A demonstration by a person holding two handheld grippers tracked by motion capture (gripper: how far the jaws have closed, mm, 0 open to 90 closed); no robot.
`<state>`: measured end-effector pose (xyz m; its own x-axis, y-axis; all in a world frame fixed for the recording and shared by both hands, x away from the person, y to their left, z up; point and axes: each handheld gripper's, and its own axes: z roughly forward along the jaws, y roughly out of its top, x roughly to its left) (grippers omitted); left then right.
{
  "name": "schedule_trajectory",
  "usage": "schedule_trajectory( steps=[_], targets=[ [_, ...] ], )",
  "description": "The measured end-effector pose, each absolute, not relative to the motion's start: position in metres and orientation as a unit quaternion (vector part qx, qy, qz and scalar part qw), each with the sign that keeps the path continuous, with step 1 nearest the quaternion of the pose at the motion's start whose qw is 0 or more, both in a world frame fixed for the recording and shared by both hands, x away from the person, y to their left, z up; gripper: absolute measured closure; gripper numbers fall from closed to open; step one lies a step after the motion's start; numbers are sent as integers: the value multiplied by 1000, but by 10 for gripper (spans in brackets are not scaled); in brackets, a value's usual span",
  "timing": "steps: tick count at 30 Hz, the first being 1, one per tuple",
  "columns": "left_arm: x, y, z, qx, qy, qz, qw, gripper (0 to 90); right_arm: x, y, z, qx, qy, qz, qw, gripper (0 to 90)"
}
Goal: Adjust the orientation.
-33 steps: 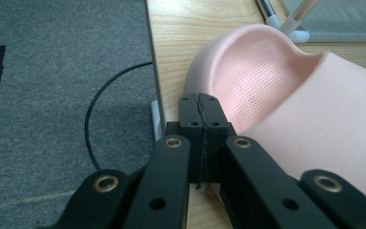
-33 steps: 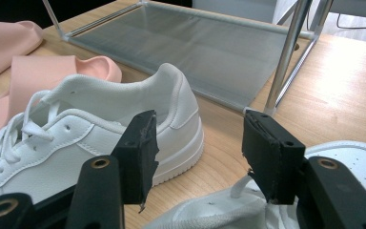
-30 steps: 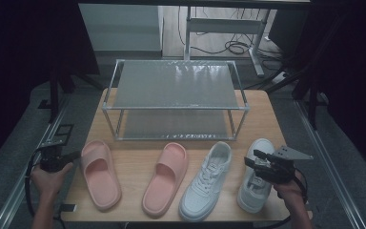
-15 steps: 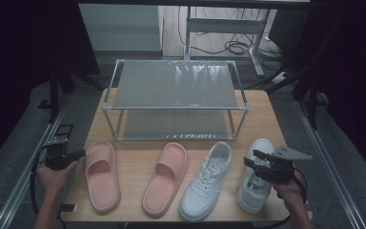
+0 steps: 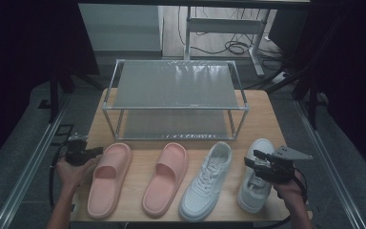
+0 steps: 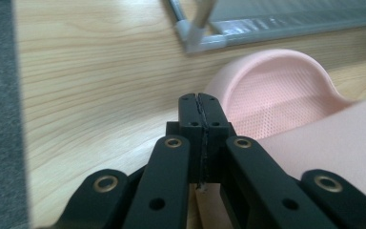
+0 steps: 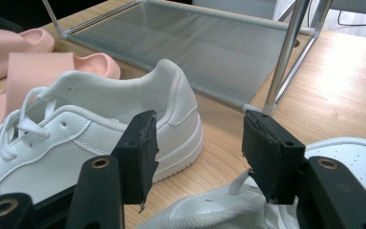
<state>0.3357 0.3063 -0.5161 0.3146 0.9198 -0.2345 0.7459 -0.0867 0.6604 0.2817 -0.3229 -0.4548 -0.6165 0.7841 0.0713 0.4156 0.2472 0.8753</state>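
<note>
Four shoes lie in a row on the wooden table (image 5: 262, 114): two pink slippers (image 5: 107, 179) (image 5: 164, 177) and two white sneakers (image 5: 205, 181) (image 5: 256, 176). My left gripper (image 5: 98, 151) is shut and empty at the table's left edge, its tip against the heel side of the left slipper (image 6: 286, 95). In its own view the left gripper (image 6: 201, 102) has its jaws pressed together. My right gripper (image 5: 253, 160) hovers open over the right sneaker's laces (image 7: 352, 162). The right gripper (image 7: 198, 143) points toward the other sneaker's heel (image 7: 167, 95), with nothing between its jaws.
A two-tier metal shoe rack (image 5: 174, 90) with mesh shelves stands behind the shoes, both shelves bare. One of its posts (image 7: 283, 57) rises just beyond the right gripper, and a corner foot (image 6: 195, 38) lies ahead of the left gripper. Dark floor surrounds the table.
My left gripper has moved right, from off the table's left edge up to the left pink slipper. The right gripper and all shoes stay put.
</note>
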Motion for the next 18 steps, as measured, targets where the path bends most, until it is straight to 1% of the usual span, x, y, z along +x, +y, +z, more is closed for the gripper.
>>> schedule_trajectory(
  steps=[8,18],
  targets=[
    [341,287,-514,739,557,113,361,900,282,-325,-455,394,764,471,196,463],
    [338,291,-509,735,556,119,369,898,282,-326,-455,395,763,472,198,463]
  ],
)
